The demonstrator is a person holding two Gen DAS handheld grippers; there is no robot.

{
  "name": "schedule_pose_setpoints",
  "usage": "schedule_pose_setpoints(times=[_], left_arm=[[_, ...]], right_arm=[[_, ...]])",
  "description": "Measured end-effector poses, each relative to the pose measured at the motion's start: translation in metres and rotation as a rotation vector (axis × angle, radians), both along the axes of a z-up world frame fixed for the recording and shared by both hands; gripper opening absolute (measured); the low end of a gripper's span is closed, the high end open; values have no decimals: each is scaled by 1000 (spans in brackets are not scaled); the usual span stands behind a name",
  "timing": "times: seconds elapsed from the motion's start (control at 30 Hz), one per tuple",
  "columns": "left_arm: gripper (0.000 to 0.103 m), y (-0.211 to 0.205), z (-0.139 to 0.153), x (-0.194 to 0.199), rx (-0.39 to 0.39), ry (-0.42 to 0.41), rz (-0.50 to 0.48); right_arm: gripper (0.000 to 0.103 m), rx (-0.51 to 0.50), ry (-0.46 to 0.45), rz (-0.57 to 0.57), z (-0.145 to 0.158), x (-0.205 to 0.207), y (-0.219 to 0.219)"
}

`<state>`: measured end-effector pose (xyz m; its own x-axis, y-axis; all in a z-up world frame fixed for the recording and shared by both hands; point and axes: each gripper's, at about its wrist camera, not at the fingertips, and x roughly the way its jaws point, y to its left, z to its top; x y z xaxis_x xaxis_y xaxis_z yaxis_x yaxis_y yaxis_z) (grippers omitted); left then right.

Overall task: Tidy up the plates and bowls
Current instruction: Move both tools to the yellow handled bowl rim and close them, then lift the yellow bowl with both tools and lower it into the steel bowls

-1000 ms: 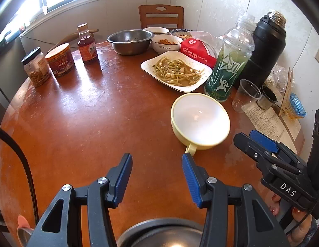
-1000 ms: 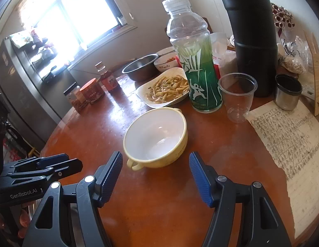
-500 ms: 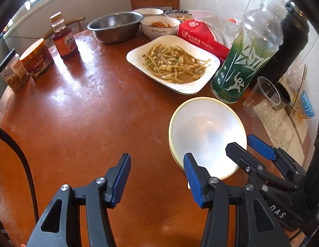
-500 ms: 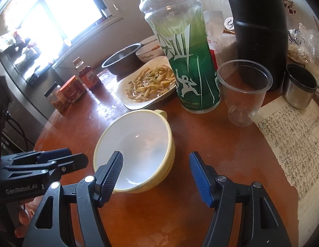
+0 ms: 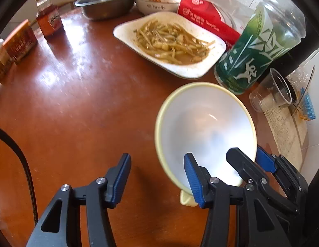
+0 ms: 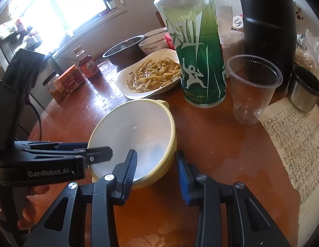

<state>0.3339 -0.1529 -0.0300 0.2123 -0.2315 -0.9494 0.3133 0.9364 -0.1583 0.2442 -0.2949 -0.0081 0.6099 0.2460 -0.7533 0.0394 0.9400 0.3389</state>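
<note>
Daylight pours from the window (image 6: 62,6), blown out white in my right wrist view. I get glare patches on the table (image 5: 62,70) toward its far left edge. Both feeds bend hard and go black at the corners; the jars (image 5: 17,43) smear there.

A pale-yellow bowl (image 6: 138,135) with a white inside sat empty, tilted. Behind it lay a white plate (image 6: 126,78) of noodles

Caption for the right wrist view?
Open right gripper straddles the yellow bowl's rim beside a green bottle.
</note>
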Motion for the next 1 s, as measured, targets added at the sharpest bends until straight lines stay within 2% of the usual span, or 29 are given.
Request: schedule_pose_setpoints(times=[0.03,0.07,0.1,0.13,0.33,0.63,0.87,1.0], left_arm=[[43,0,-4,0,-17,27,-1],[38,1,-3,-1,-19,13,-1],[30,1,-3,-2,-18,14,-8],[29,1,-3,-3,-27,28,-11],[29,7,0,-9,-24,28,2],[29,35,39,-35,-52,-61,33],[29,66,70,-74,-71,-139,74],[29,76,78,-91,-83,-164,95]], right_arm=[[34,13,3,3,0,0,0],[31,19,3,5,0,1,1],[31,27,2,9,1,1,2],[31,33,3,13,2,1,4],[31,38,-10,17,11,3,13],[31,52,-74,51,41,-10,30],[31,57,-121,102,61,-30,52],[31,52,-147,131,71,-42,64]])
